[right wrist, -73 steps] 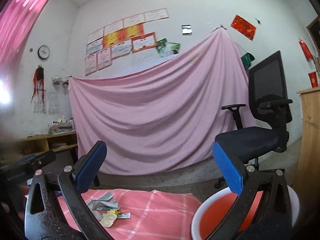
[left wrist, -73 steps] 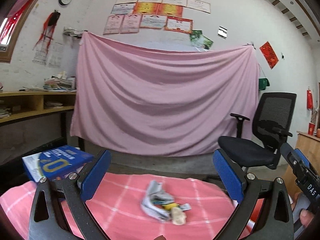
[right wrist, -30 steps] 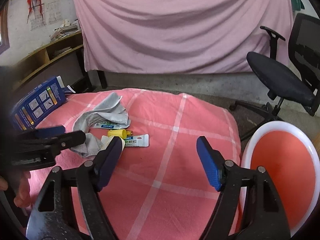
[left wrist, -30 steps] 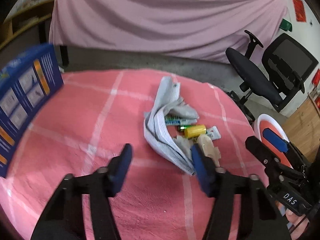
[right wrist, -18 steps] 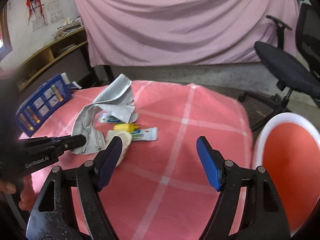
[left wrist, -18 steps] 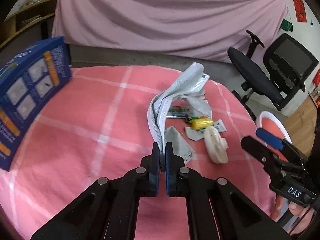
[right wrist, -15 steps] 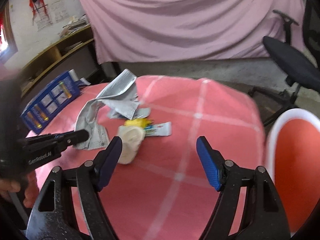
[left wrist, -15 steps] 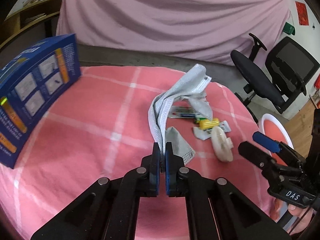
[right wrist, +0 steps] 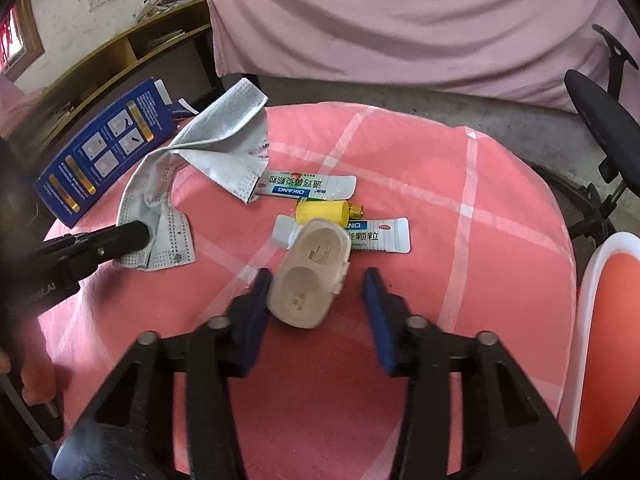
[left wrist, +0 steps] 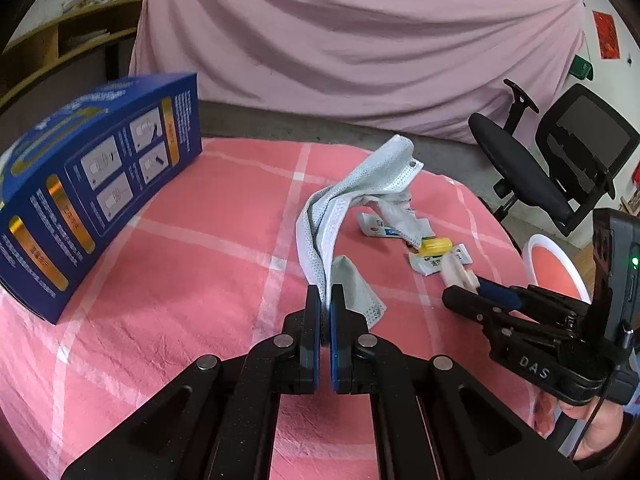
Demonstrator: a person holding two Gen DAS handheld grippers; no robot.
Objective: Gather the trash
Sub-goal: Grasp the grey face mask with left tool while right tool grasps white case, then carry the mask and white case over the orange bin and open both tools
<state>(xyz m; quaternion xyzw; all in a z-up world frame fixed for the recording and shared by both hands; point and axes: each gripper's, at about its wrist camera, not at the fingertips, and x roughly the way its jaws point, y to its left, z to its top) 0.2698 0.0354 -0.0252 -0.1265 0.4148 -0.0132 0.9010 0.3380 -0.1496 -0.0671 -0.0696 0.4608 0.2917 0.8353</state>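
In the left wrist view, the left gripper (left wrist: 325, 300) points down toward the pink checked tablecloth (left wrist: 180, 280). Its two blue fingers (left wrist: 314, 308) are pressed together and pinch one end of the grey face mask (left wrist: 340, 208). The mask rises from the fingers in an arch, and its far end hangs over the small pile of trash. A loose flap of the mask lies on the cloth just beside the fingertips. Beyond the mask are a white sachet (left wrist: 380, 229), a yellow cap (left wrist: 436, 246) and a second sachet (left wrist: 434, 266). A blue box (left wrist: 92, 192) stands on the left part of the cloth. At the right, the right gripper (left wrist: 476, 288) comes in low and tilted, and the beige plastic case (left wrist: 458, 272) is at its tip. A hand (left wrist: 600, 440) holds its handle at the lower right corner. The red basin with white rim (left wrist: 554, 268) is behind it, off the table edge.

In the right wrist view, the right gripper (right wrist: 316, 286) is tilted down over the cloth, and its jaws are closing. The beige plastic case (right wrist: 310, 276) lies between them. The left finger (right wrist: 256, 300) touches its side, while the right finger is apart from it. The case rests partly on a sachet (right wrist: 372, 236), just beside the yellow cap (right wrist: 322, 211). At the left, the left gripper (right wrist: 138, 234) holds the mask (right wrist: 216, 136). The basin (right wrist: 592, 280) is at the right edge.
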